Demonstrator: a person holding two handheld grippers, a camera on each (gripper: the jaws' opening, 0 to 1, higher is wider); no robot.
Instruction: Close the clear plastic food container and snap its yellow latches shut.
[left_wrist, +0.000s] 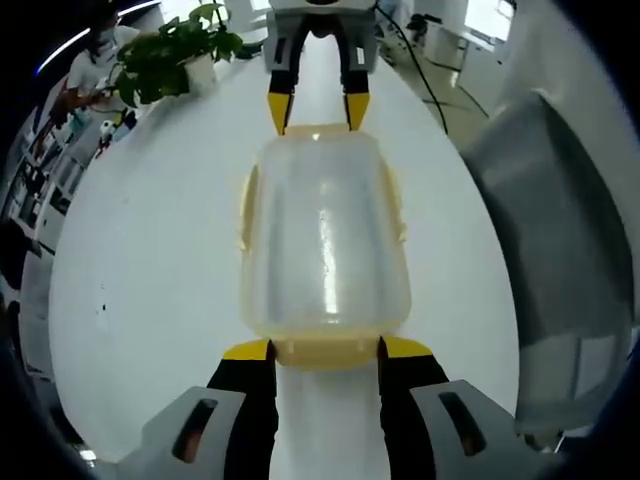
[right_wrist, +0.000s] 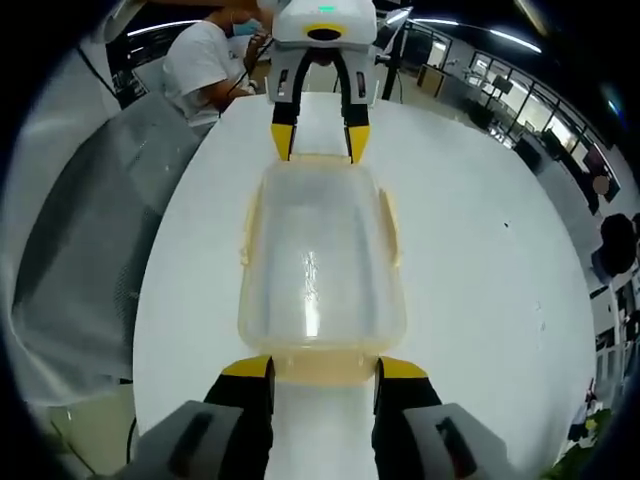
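White table (left_wrist: 150, 300), grippers (left_wrist: 325, 350) flank container (left_wrist: 325, 240).

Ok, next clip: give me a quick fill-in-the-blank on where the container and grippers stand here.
1. The container rests on a ___ table.
2. The latches along its edges are ___ in colour.
3. The left gripper and right gripper face each other from ___ ends of the container.
4. In the left gripper view, a potted ___ stands at the table's far end.

Missing words: white; yellow; opposite; plant
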